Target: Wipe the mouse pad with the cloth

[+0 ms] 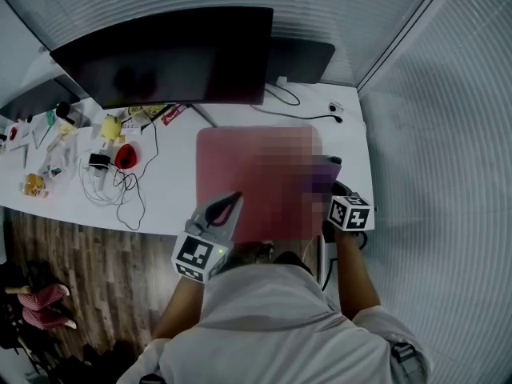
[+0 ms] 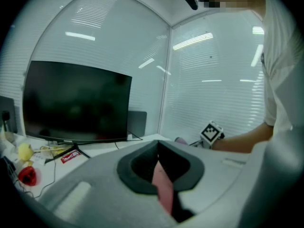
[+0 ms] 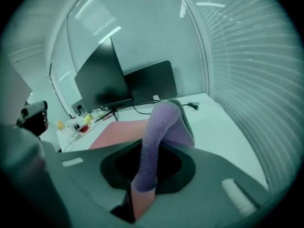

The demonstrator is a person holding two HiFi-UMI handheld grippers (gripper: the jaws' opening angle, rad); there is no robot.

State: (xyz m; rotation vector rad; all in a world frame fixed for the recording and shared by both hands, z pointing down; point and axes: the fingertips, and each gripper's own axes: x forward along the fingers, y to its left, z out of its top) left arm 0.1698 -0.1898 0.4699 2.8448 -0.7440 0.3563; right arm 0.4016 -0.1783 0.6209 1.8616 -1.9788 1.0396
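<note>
A pink mouse pad (image 1: 232, 166) lies flat on the white desk (image 1: 172, 186) in front of the monitor; a mosaic patch hides its right part. My right gripper (image 1: 334, 194) is at the pad's right edge, shut on a purple fuzzy cloth (image 1: 326, 174). In the right gripper view the cloth (image 3: 159, 132) rises from the jaws (image 3: 142, 189) and droops forward over the pad (image 3: 118, 129). My left gripper (image 1: 230, 208) hovers over the pad's near left corner. Its jaws (image 2: 164, 184) are shut, with only a pink strip between them.
A large dark monitor (image 1: 168, 54) stands behind the pad, with a second dark panel (image 1: 300, 58) to its right. Cables (image 1: 120, 186), a yellow toy (image 1: 110, 126) and a red item (image 1: 126, 156) clutter the desk's left. A black cable (image 1: 308, 117) runs behind the pad. Glass walls close the right side.
</note>
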